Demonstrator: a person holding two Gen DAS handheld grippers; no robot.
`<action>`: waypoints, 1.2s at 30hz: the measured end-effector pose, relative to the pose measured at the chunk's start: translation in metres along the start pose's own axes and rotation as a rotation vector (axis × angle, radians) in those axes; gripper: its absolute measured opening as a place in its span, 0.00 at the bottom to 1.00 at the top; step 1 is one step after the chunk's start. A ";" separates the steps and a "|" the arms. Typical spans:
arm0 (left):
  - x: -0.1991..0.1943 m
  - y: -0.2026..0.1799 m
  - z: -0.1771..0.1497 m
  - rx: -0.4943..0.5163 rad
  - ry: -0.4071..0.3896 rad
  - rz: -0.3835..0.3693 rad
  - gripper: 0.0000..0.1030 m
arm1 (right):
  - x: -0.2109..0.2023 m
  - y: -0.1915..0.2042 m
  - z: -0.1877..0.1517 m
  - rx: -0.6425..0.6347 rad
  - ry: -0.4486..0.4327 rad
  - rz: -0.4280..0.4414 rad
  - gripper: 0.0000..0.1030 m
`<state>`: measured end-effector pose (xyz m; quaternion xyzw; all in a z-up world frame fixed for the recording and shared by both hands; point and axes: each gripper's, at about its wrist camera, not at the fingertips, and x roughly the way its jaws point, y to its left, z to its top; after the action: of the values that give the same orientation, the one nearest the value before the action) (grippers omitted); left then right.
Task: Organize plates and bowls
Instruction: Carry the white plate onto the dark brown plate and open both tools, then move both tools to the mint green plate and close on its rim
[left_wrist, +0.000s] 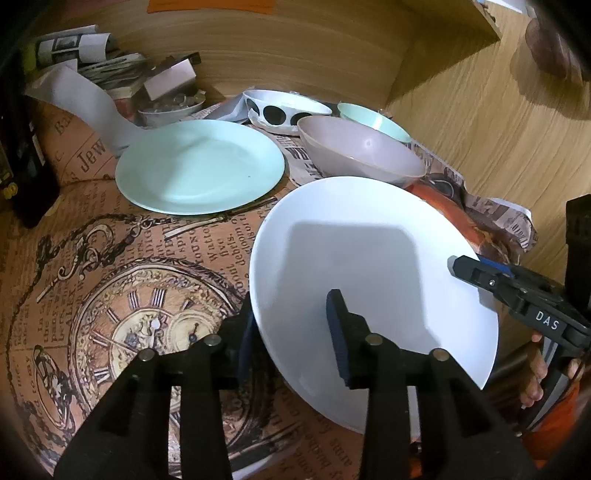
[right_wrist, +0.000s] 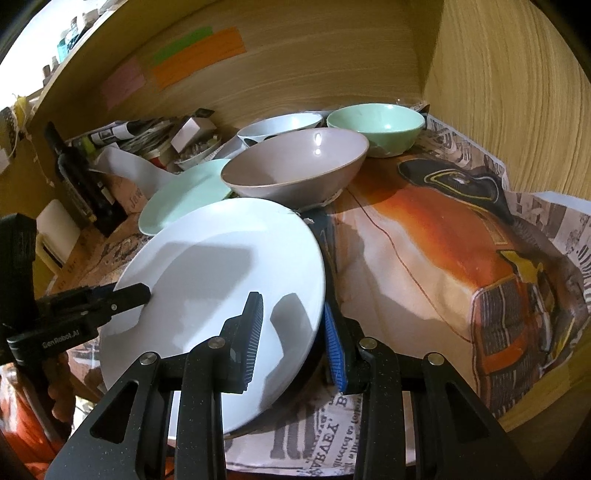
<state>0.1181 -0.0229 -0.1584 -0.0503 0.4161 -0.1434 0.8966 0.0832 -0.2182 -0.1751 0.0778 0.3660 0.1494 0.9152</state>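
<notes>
Now I carry the white plate (left_wrist: 369, 266) tilted above the printed table cover (left_wrist: 122, 280) | right gripper (right_wrist: 291, 339) pinches its right rim | left gripper (left_wrist: 291, 332) straddles the left rim, jaws slack, no pad pressing | next: I'd guess stacking onto the mint plate (left_wrist: 199, 166), needing level lowering.

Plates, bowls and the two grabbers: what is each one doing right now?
white plate: tilted, held up by its rim
right gripper: shut on the white plate's rim
left gripper: open, the white plate's rim between its fingers
mint plate: lying flat, empty
grey bowl: upright, empty
mint bowl: upright, empty
spotted bowl: upright, behind the grey bowl
</notes>
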 end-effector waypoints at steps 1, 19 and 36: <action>0.001 -0.001 0.000 0.006 0.003 0.002 0.40 | 0.000 0.000 0.000 -0.006 -0.001 -0.003 0.29; -0.011 0.003 0.006 0.037 -0.062 0.043 0.44 | -0.006 -0.009 0.008 -0.026 -0.021 -0.042 0.31; -0.090 0.068 0.057 -0.016 -0.326 0.255 0.73 | -0.012 0.053 0.093 -0.228 -0.144 0.112 0.42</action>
<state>0.1212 0.0673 -0.0702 -0.0266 0.2695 -0.0154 0.9625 0.1278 -0.1752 -0.0871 0.0044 0.2750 0.2349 0.9323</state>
